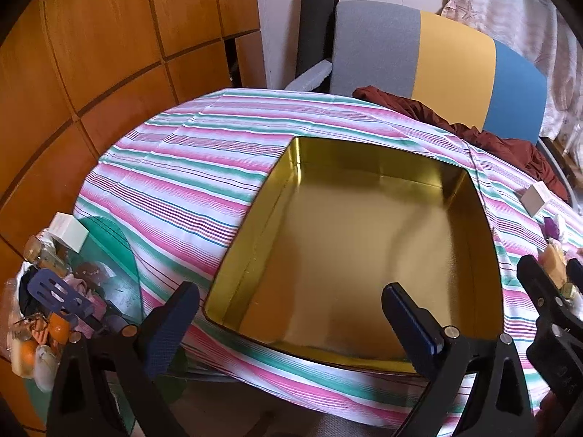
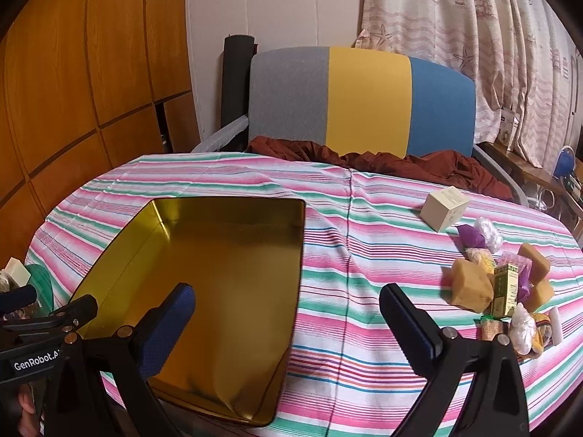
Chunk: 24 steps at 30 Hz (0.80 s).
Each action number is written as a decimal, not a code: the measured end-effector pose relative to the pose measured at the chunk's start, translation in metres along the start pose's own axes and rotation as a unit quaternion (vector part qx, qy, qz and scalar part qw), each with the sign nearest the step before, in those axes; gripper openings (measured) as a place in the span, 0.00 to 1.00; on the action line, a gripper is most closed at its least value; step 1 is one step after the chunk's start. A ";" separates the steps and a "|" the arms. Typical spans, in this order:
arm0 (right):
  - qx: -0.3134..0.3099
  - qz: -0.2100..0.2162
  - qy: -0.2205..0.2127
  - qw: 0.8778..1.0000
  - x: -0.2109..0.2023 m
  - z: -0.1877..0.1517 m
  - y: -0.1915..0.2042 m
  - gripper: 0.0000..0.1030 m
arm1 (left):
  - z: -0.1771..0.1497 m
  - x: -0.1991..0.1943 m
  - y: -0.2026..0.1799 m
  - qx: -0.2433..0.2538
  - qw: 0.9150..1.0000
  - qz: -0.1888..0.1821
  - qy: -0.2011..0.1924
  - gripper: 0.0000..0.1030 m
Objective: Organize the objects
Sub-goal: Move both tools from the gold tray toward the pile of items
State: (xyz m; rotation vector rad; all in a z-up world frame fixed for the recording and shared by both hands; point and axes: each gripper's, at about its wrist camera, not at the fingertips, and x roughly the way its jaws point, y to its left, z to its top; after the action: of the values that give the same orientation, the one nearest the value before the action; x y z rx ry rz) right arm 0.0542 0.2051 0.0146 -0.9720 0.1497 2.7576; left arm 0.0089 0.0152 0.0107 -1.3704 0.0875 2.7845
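An empty gold tin (image 1: pixel 364 255) lies open on the striped tablecloth (image 1: pixel 182 167). My left gripper (image 1: pixel 291 327) hovers over the tin's near rim, open, with nothing between its fingers. In the right wrist view the tin (image 2: pixel 218 273) sits at the left. My right gripper (image 2: pixel 289 327) stands open over the cloth beside the tin's right wall, also holding nothing. To its right lies a pile of small items: tan blocks (image 2: pixel 470 287), a green carton (image 2: pixel 504 291), purple wrapped pieces (image 2: pixel 470 235) and clear-wrapped ones (image 2: pixel 523 327). A cream cube box (image 2: pixel 442 207) stands behind the pile.
A chair with a grey, yellow and blue back (image 2: pixel 364 102) stands behind the table, with maroon cloth (image 2: pixel 400 160) on its seat. Left of the table is a heap of clutter (image 1: pixel 47 291) and a small white box (image 1: pixel 67 231). Wooden panels are at the left and a curtain at the right.
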 end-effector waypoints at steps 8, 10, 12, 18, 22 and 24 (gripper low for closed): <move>0.022 -0.021 0.011 0.999 -0.006 -0.017 -0.056 0.98 | -0.016 0.000 -0.007 -0.027 0.990 -0.136 0.007 1.00; 0.033 -0.030 0.019 0.999 -0.007 -0.025 -0.076 0.94 | -0.021 -0.002 -0.015 -0.032 0.985 -0.167 0.011 1.00; 0.043 -0.041 0.027 0.998 -0.009 -0.036 -0.099 0.90 | -0.027 -0.006 -0.030 -0.023 0.983 -0.182 0.011 1.00; 0.099 -0.097 0.009 0.990 -0.024 -0.067 -0.174 0.77 | -0.039 -0.016 -0.082 0.031 0.978 -0.204 0.014 1.00; 0.146 -0.119 -0.015 0.982 -0.029 -0.076 -0.222 0.75 | -0.048 -0.024 -0.109 0.056 0.968 -0.242 0.020 1.00; 0.161 -0.113 -0.024 0.980 -0.026 -0.076 -0.239 0.74 | -0.053 -0.028 -0.123 0.071 0.966 -0.246 0.025 1.00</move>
State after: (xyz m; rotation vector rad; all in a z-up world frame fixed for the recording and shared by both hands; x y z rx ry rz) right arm 0.1765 0.4203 -0.0341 -0.7834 0.4350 2.4468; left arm 0.0751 0.1340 -0.0038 -1.2252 -0.0452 2.2899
